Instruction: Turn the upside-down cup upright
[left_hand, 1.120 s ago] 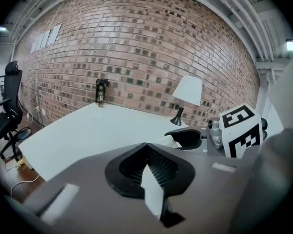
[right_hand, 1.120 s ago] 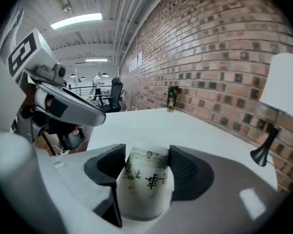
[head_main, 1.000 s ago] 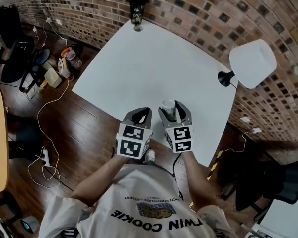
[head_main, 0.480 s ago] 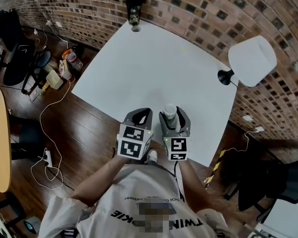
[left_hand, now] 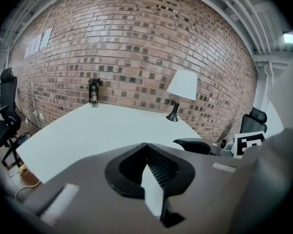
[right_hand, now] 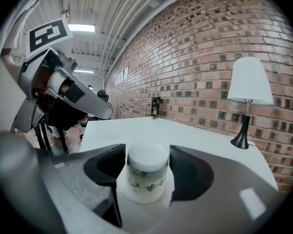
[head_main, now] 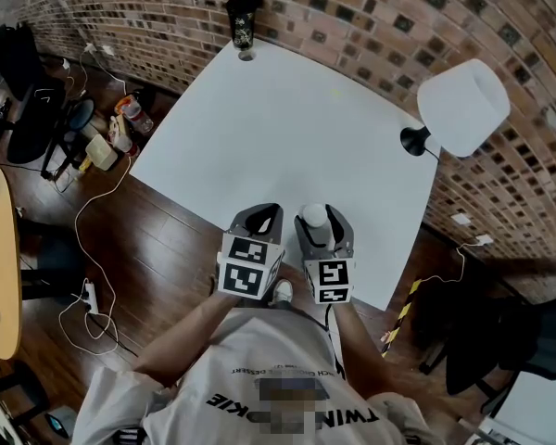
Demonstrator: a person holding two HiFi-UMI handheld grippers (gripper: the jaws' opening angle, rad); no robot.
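A white paper cup with green print (head_main: 313, 215) stands mouth down near the front edge of the white table (head_main: 278, 128), its closed base facing up. My right gripper (head_main: 321, 217) is shut on the cup. In the right gripper view the cup (right_hand: 146, 179) fills the gap, with a jaw against each side of its upper part. I cannot tell whether its rim rests on the table. My left gripper (head_main: 262, 213) hovers just to the left, shut and holding nothing. In the left gripper view its jaws (left_hand: 146, 147) meet at a point.
A black lamp with a white shade (head_main: 463, 109) stands at the table's right edge. A dark tumbler (head_main: 242, 19) stands at the far corner by the brick wall. Bottles, cables and an office chair (head_main: 28, 91) lie on the wooden floor at the left.
My right gripper has rolled level and drawn slightly towards me with the cup. A darker face of the cup showed from above before; now its white base does. The left gripper has stayed put.
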